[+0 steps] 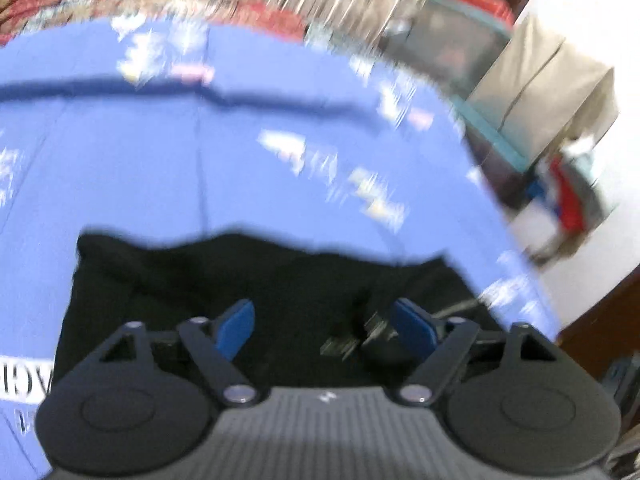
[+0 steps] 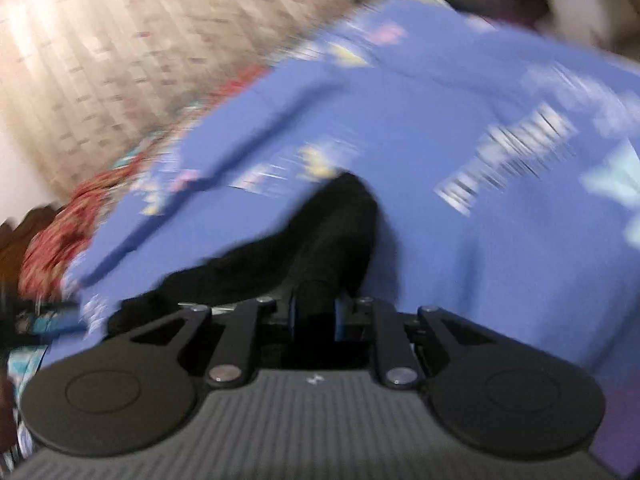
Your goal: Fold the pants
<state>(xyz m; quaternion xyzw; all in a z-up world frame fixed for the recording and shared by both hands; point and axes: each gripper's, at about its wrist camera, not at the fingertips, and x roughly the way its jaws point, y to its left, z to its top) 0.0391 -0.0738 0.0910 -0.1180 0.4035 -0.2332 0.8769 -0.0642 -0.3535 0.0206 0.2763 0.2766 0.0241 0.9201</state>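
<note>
- Black pants [image 1: 256,304] lie on a blue bedsheet [image 1: 200,152].
- Left claw [image 1: 324,326] spread wide above them — empty.
- Right claw [image 2: 314,314] pinches pant fabric; it should lift evenly to fold.

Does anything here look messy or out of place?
Nothing looks spilled or damaged. The black pants lie rumpled on the blue bedsheet, with one bunched part pinched in the right gripper. Both pictures are blurred.
</note>
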